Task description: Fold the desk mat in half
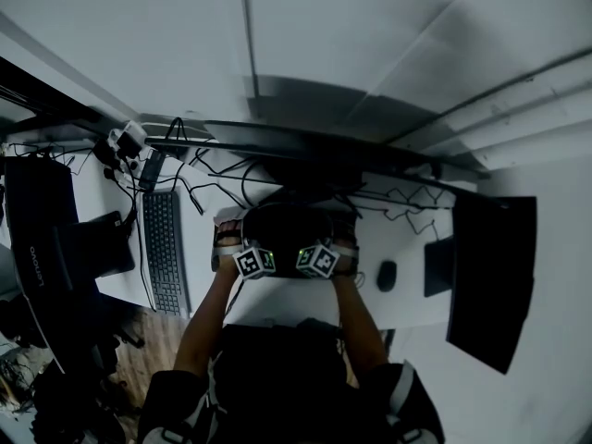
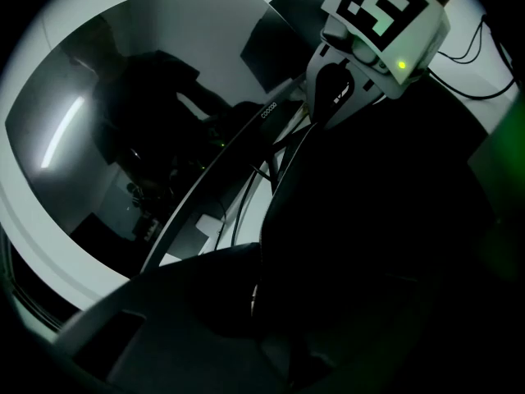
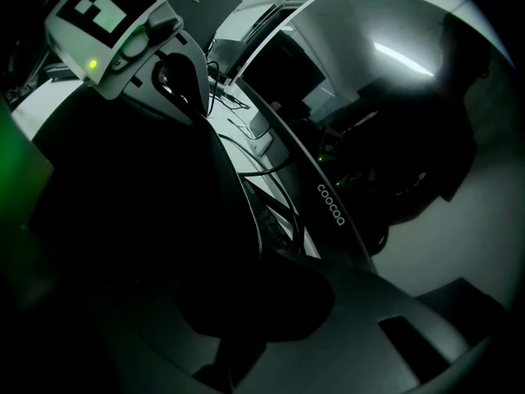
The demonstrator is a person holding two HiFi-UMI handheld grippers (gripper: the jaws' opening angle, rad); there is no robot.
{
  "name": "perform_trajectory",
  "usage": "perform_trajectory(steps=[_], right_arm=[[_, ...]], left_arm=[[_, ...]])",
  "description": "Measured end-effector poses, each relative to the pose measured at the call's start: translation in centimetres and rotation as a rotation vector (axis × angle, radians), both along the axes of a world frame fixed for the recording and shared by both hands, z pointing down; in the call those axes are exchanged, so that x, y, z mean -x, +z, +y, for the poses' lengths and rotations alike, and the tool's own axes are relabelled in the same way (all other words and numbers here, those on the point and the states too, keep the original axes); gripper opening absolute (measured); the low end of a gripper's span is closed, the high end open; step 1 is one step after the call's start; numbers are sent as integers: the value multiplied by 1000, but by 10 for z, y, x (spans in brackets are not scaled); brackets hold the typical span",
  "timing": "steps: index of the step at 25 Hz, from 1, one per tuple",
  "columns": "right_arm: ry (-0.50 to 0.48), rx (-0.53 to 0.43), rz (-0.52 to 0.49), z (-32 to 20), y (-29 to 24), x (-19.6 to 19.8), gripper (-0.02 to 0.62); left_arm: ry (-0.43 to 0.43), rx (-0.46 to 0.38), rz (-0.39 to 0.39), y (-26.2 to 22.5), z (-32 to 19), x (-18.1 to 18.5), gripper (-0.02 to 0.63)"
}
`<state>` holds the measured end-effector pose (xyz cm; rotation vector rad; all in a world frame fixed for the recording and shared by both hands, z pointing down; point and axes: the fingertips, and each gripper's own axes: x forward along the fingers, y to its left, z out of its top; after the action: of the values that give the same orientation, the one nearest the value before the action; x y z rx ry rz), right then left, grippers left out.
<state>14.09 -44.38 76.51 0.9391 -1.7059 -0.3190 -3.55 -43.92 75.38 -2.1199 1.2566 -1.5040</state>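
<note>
White desk [image 1: 407, 296] filled the head view under dim light, with a strip of wood floor [image 1: 159, 339] showing at its near left. At the left end stood a black Lenovo case [image 1: 37, 239]. Just right of it a black keyboard [image 1: 164, 248] lay lengthwise, running from near to far. Loose cables [image 1: 220, 181] trailed over the desk beyond the keyboard, toward a curved monitor [image 1: 305, 146] that ran along the far edge.

Next along was my left claw [image 1: 229, 239], pointed away from me and downward. Its own view was very dark, but the black desk mat [image 1: 287, 222] ran down into its jaws. They stood all but together, pinched on the mat's edge. The mat sat in the middle of the desk, between the keyboard and the mouse and just near of the monitor. It was humped up off the white surface rather than lying flat. From my left claw the sheet rose in a curve to the right, and the other claw's marker cube showed above it.

My right claw [image 1: 344, 239] sat just right of the left one and level with it. Its jaws were likewise closed tight on the same edge of the mat, with the sheet rising to its left. Right of that, a dark mouse [image 1: 387, 274] rested on bare desk. A black screen [image 1: 495, 276] stood at the right end, well apart from the mat.
</note>
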Motion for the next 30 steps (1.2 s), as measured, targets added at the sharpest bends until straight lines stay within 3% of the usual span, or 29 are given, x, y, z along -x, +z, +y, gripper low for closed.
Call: perform_trajectory(steps=[3, 5, 6, 11, 18, 21, 24, 30], right_arm=[[22, -3, -6, -8, -2, 0, 36], [42, 12, -16, -10, 2, -1, 49], [51, 16, -21, -10, 4, -2, 66], [91, -1, -41, -9, 10, -11, 117], [190, 15, -137, 11, -11, -16, 130], [275, 32, -275, 25, -33, -13, 130], [326, -16, -380, 43, -66, -8, 129], [454, -80, -613, 98, -135, 1, 79]], left_arm=[[-16, 0, 3, -2, -5, 0, 75], [-26, 36, 27, 3, -6, 0, 188], [-35, 52, 43, 4, -6, 0, 210], [-58, 42, 66, -6, -6, 6, 212], [-78, 18, 122, -27, 11, 11, 212], [-109, 8, 230, -51, 24, 12, 187], [-146, 5, 365, -78, 45, 16, 106], [-219, 15, 662, -121, 103, 34, 29]])
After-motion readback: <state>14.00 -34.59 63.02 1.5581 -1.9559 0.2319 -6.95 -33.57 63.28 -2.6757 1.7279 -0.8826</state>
